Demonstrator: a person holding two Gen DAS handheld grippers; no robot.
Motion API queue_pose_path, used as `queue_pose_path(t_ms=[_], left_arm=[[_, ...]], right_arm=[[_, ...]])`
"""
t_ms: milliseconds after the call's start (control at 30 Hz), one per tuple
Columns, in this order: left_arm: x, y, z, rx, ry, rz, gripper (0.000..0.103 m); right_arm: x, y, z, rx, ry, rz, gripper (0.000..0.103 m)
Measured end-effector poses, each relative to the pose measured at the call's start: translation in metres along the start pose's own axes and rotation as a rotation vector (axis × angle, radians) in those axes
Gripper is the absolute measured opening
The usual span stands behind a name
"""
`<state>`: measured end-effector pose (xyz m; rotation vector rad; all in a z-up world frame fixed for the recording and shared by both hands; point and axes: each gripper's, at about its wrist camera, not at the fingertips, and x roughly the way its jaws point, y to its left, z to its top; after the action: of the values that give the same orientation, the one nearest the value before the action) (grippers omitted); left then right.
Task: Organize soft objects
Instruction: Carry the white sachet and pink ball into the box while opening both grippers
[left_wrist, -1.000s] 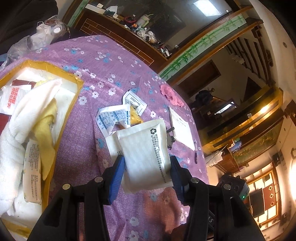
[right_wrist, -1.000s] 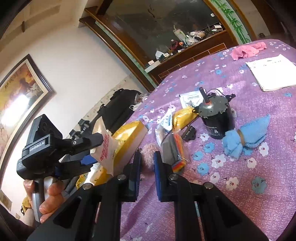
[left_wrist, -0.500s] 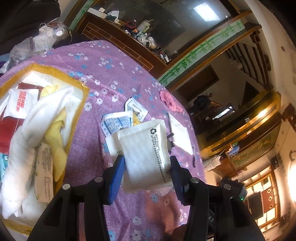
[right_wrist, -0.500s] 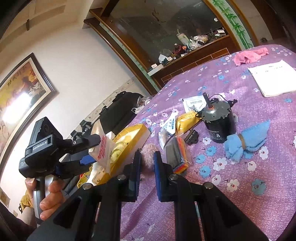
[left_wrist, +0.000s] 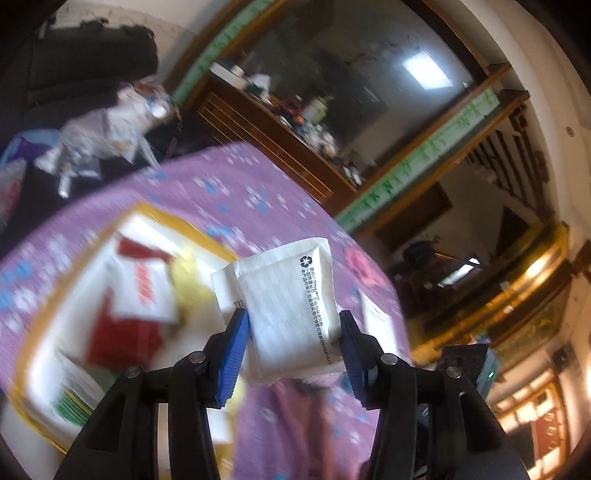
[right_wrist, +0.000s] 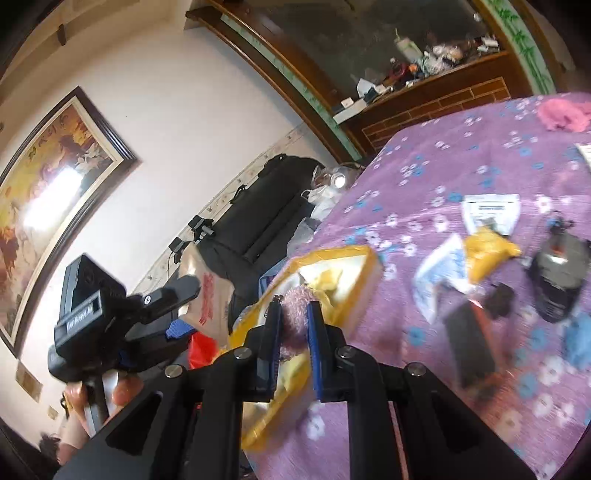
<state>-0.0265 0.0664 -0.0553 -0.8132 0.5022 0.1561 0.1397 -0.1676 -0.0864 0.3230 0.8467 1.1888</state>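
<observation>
- The padded mailer (left_wrist: 286, 310) sits between the 2 fingers of the left gripper (left_wrist: 291, 350), above the table (left_wrist: 229, 184).
- The tray (left_wrist: 33, 332) lies on the table, left of and below the mailer.
- In the tray, blurred packets, possibly cloths too.
- The fuzzy ball (right_wrist: 295, 314) sits in the right gripper (right_wrist: 293, 354), over the tray's near edge.
- The motor (right_wrist: 561, 273) stands on the table, right of the tray.

Both fisheye views bend hard toward black rims. Motion blur smears the purple floral worktop (left_wrist: 258, 192) and the yellow-edged tray (right_wrist: 340, 254), while the near jaws stay sharp. A ceiling panel (left_wrist: 428, 70) at one o'clock glows; glare whitens the framed painting (right_wrist: 55, 184) at nine o'clock.
</observation>
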Motion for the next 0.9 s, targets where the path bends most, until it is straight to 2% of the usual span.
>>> queue_pose_path(t_ms=[100, 167, 233, 300, 400, 533, 600, 633, 667, 800, 900], left_arm=[[0.019, 0.02, 0.024, 0.042, -0.004, 0.082, 0.052], [0.042, 0.041, 0.038, 0.034, 0.021, 0.173, 0.052], [0.059, 0.058, 0.044, 0.033, 0.054, 0.22, 0.052], [0.072, 0.067, 0.044, 0.062, 0.068, 0.29, 0.052], [0.09, 0.077, 0.04, 0.066, 0.106, 0.345, 0.054], [0.1, 0.092, 0.038, -0.013, 0.126, 0.322, 0.065], [0.099, 0.091, 0.037, -0.026, 0.114, 0.303, 0.072], [0.098, 0.09, 0.038, -0.038, 0.111, 0.292, 0.077], [0.097, 0.091, 0.038, -0.054, 0.107, 0.281, 0.078], [0.084, 0.089, 0.035, -0.131, 0.076, 0.249, 0.079], [0.063, 0.077, 0.029, -0.14, 0.011, 0.253, 0.079]], right_arm=[[0.033, 0.001, 0.016, 0.042, 0.01, -0.054, 0.014], [0.061, 0.001, 0.024, 0.056, 0.031, -0.101, 0.014], [0.092, 0.001, 0.023, 0.038, 0.051, -0.145, 0.014], [0.109, -0.001, 0.018, 0.024, 0.065, -0.146, 0.014], [0.123, -0.005, 0.01, -0.008, 0.082, -0.173, 0.017], [0.125, -0.017, 0.007, 0.029, 0.085, -0.163, 0.021], [0.124, -0.024, 0.007, 0.07, 0.086, -0.135, 0.035], [0.123, -0.026, 0.007, 0.089, 0.085, -0.12, 0.046], [0.121, -0.028, 0.007, 0.106, 0.083, -0.099, 0.05], [0.113, -0.023, 0.009, 0.114, 0.055, -0.05, 0.051], [0.103, -0.02, 0.011, 0.096, 0.01, -0.053, 0.064]])
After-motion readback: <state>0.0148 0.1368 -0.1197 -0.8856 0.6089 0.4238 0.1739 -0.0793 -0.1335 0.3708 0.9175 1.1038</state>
